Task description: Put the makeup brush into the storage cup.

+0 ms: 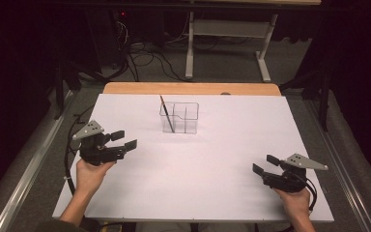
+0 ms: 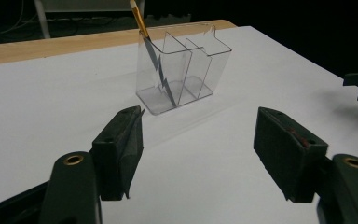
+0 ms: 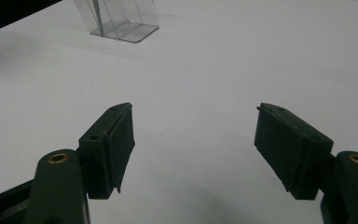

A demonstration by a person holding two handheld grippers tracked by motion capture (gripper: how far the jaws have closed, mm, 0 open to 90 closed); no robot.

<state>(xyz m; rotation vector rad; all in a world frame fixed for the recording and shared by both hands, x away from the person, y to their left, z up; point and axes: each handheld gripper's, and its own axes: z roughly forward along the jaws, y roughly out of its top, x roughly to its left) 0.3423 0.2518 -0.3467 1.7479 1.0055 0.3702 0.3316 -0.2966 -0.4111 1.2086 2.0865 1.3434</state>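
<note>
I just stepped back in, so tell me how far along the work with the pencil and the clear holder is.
Done, it seems: the pencil stands tilted in the clear organizer's left compartment. In hand: nothing; the left tool and right tool are open, apart from it, over the white table. I see nothing else to put away.

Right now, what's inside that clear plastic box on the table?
One pencil leans in an end compartment of the clear box, its top poking above the rim. The other compartments look empty; the see-through walls hide nothing.
</note>
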